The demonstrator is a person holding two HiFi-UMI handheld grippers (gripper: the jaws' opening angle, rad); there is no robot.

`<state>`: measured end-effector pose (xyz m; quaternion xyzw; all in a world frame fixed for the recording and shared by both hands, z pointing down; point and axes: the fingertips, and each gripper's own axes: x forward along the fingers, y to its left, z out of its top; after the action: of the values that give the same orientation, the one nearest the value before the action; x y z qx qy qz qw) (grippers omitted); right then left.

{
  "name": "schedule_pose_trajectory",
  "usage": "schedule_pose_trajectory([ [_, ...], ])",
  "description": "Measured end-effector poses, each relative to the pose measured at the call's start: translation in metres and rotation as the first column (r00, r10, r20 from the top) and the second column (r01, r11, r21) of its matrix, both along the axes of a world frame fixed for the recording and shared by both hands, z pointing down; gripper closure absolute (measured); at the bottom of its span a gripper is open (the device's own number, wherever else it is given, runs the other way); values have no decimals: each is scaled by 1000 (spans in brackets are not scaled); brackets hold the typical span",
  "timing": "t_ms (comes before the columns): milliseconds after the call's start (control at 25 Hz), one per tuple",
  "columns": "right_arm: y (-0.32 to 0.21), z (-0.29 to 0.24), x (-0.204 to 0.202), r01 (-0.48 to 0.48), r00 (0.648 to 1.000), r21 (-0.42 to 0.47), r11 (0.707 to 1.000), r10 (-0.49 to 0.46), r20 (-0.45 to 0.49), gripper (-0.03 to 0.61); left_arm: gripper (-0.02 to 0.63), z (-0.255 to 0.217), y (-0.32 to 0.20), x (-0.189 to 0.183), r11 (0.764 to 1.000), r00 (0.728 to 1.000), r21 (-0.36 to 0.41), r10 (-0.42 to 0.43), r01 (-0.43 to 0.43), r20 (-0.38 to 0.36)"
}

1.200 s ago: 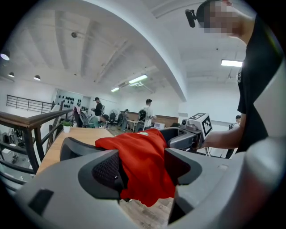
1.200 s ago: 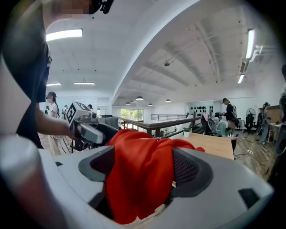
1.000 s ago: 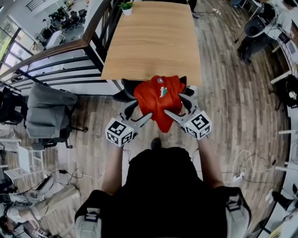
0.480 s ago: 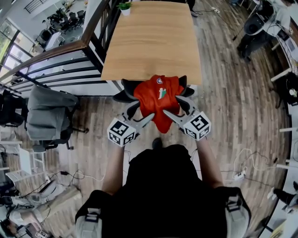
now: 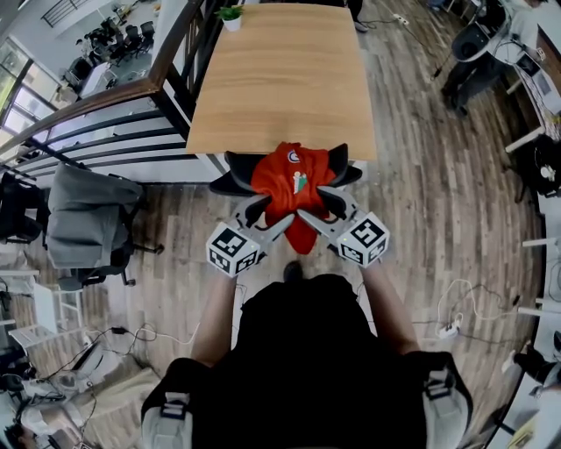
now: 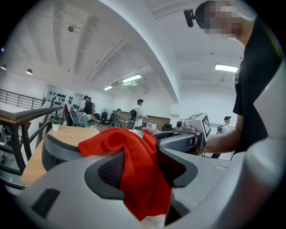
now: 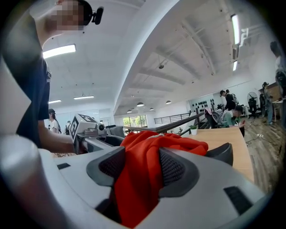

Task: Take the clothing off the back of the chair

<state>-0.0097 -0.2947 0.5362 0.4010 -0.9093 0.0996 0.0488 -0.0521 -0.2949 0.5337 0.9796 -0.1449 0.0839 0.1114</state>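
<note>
A red garment point(image 5: 294, 180) with a small logo hangs over the back of a black chair point(image 5: 235, 162) at the near edge of a wooden table point(image 5: 280, 79). My left gripper point(image 5: 268, 216) reaches into its left side and my right gripper point(image 5: 312, 203) into its right side. In the left gripper view the red cloth point(image 6: 138, 179) fills the gap between the closing jaws of the left gripper point(image 6: 140, 166). In the right gripper view the cloth point(image 7: 134, 192) is bunched between both mesh pads point(image 7: 172, 169), with the right gripper point(image 7: 139, 167) still closing. The chair back point(image 6: 58, 150) shows behind.
A grey cloth-covered office chair point(image 5: 88, 210) stands to the left beside a railing point(image 5: 105, 114). A potted plant point(image 5: 231, 15) sits on the table's far corner. Cables and a power strip point(image 5: 449, 331) lie on the wood floor at right. People point(image 6: 138, 112) stand far off.
Both grippers have drawn closer together and their jaws have narrowed on the red garment. The cloth is now gathered into a narrower bunch on the chair back.
</note>
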Motion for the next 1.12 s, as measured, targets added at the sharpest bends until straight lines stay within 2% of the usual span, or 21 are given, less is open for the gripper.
schedule_pose_trajectory([
  [120, -1, 0, 1, -8, 1000, -5, 1000, 9, 7, 370, 413, -1, 0, 6, 1000, 1000, 15, 14, -14, 8],
  [320, -6, 0, 2, -39, 999, -5, 999, 39, 14, 408, 434, -3, -5, 8, 1000, 1000, 14, 9, -9, 0],
  [840, -4, -4, 2, -57, 998, 20, 998, 56, 10, 463, 446, -5, -4, 10, 1000, 1000, 11, -4, 4, -19],
  [1120, 1, -6, 1, -33, 999, 14, 999, 33, 44, 482, 453, -16, 5, 13, 1000, 997, 2, 16, -16, -75],
])
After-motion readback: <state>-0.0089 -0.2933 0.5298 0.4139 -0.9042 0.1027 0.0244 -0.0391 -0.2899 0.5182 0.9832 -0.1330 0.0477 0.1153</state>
